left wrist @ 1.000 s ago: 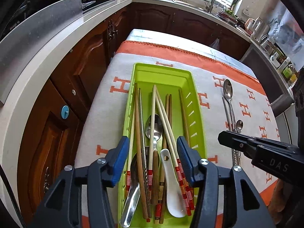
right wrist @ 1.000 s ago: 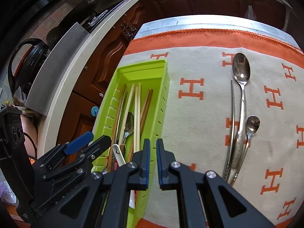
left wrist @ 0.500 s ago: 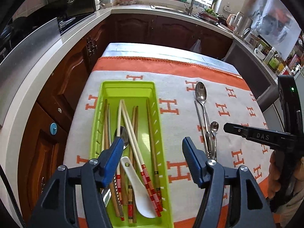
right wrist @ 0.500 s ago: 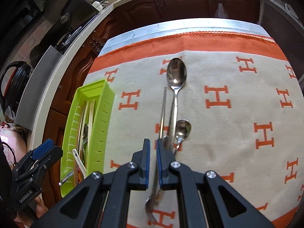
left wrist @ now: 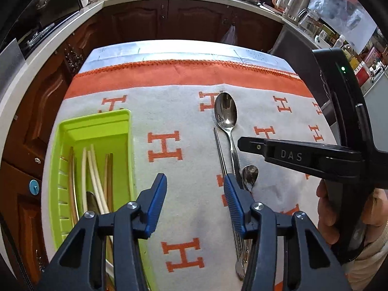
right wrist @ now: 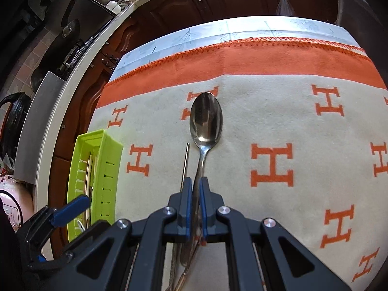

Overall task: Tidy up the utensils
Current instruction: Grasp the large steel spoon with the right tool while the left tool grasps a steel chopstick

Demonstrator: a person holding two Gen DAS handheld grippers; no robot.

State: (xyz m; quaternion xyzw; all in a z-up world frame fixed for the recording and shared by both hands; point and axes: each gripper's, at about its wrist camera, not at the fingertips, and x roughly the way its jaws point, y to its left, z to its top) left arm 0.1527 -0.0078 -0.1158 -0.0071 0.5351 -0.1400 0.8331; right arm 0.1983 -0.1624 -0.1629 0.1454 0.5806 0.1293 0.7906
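The large spoon is polished metal, its bowl mirror-bright with reflections; just left of it lies a thin metal chopstick, smooth and dull silver. Under the spoon spreads a blanket of soft, matt, slightly fuzzy cloth with a stitched orange border. Well left of the spoon stands a lime tray of smooth, faintly glossy plastic, holding pale and brown wooden chopsticks. The left claw has ribbed blue rubbery pads on matt dark plastic arms with shiny metal screws
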